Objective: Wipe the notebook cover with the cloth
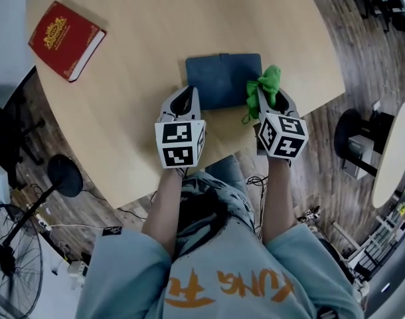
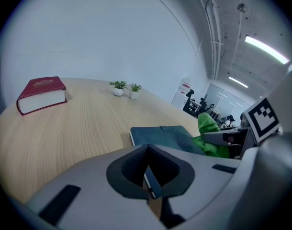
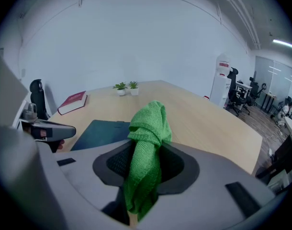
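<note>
In the head view the notebook (image 1: 222, 80) lies closed and flat on the table (image 1: 136, 105), just above the middle of the frame, with its dark blue cover up. The left gripper (image 1: 186, 97) sits at its lower left corner. The right gripper (image 1: 271, 102) is at its right edge. Both point up the frame, with the marker cubes towards the bottom.

In the left gripper view the jaws are narrow, closed tip to tip at lower centre. A sliver of the notebook's pale page edge shows through the gap behind the tips, and the rest of the cover stretches away just above them. Whether the tips press on the cover cannot be told.

In the right gripper view the jaws are clamped on the cloth (image 3: 148, 147). It is green and bunched, rising in a folded peak above the jaws at centre frame and hanging below them. In the head view the cloth lies over the notebook's right edge, but contact with the cover cannot be told.

A red book (image 1: 66, 40) lies closed in the upper left of the head view, well apart from the notebook. Two small plants (image 2: 126, 88) stand at the table's far end, upper centre of the left gripper view. Light blue sleeves (image 1: 123, 271) fill the bottom of the head view
</note>
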`<state>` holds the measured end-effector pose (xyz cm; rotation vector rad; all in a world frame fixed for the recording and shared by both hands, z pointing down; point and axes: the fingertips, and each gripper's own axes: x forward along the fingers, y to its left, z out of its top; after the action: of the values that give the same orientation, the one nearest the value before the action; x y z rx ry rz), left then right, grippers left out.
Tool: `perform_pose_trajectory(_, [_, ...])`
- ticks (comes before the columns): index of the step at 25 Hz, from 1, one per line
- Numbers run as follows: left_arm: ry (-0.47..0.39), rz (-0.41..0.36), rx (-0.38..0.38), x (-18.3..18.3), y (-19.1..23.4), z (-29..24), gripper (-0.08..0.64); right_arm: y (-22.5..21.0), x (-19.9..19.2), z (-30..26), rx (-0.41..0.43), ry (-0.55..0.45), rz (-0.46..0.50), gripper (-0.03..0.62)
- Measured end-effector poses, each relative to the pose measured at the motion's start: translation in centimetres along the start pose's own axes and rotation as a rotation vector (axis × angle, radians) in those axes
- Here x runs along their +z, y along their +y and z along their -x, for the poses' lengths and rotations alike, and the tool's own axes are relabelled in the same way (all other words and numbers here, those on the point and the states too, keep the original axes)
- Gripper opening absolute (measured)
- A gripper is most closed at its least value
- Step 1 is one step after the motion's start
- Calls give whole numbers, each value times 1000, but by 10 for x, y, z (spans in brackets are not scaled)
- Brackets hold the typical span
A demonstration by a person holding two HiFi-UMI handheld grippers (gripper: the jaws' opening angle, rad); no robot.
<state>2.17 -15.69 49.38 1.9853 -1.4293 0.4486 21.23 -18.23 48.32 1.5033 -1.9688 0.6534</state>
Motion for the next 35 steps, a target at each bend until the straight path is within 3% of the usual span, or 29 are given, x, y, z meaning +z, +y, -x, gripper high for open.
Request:
perform_pose_trajectory(7, [-38, 56, 53, 6, 33, 17, 16, 62, 32, -14, 108, -21, 91, 127])
perform_pose_trajectory(18, [-57, 122, 129, 4, 71, 36, 17, 159, 36, -40, 293, 26, 227, 127])
perform_pose_trajectory(25, [-56, 162, 168, 0, 88, 41, 17, 184, 24, -53, 343, 66, 276, 127])
perform_pose_trajectory(35, [-30, 161, 177, -6, 85, 32, 17, 186, 16, -62, 361, 93, 312, 127])
